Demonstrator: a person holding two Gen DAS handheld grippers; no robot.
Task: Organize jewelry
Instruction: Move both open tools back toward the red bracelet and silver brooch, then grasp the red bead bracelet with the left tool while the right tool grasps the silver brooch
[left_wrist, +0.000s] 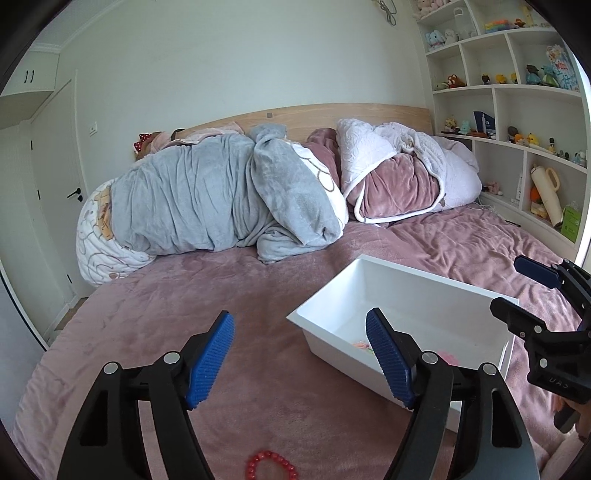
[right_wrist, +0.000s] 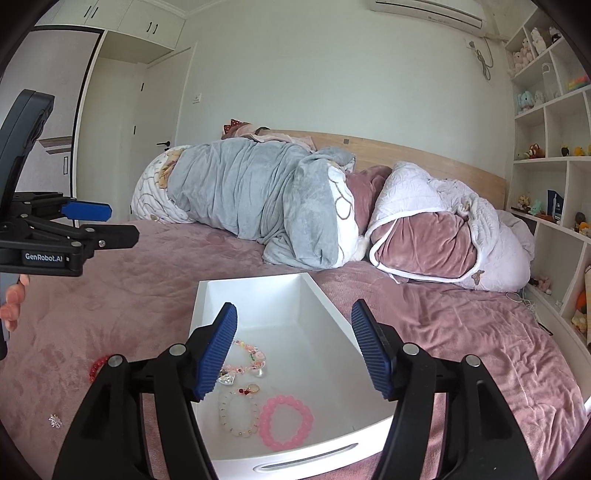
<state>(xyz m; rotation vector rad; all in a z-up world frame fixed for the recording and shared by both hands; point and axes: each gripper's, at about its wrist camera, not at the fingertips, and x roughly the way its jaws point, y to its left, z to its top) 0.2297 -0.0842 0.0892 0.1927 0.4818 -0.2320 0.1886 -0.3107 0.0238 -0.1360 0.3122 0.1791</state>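
Left wrist view. Left gripper jaws spread wide, nothing between the blue pads. It hangs above the pink bedspread. A red bracelet lies on the spread at the bottom edge, below and between the fingers, untouched. White tray sits on the bed to the right; the right-hand finger overlaps its near left corner in the picture. Inside, only bits of pink and orange show past the finger. Right gripper enters from the right edge above the tray's far side, jaws apart, empty. Rolled grey duvet and pink-and-white duvet lie against the headboard; shelves of toys on the right.

Right wrist view. Right gripper released, pads wide, holding nothing, poised over the tray. On the tray floor: pink bracelet, pale bead bracelet just beside it on the left, a pink beaded chain farther back, a small red-and-gold piece between them. Clear heart charm by the left finger. Left gripper at the left edge, seen side-on, jaws apart, empty; a hand below it. On the spread left of the tray: the red bracelet, partly hidden by the finger, and a small sparkly piece nearer the camera.
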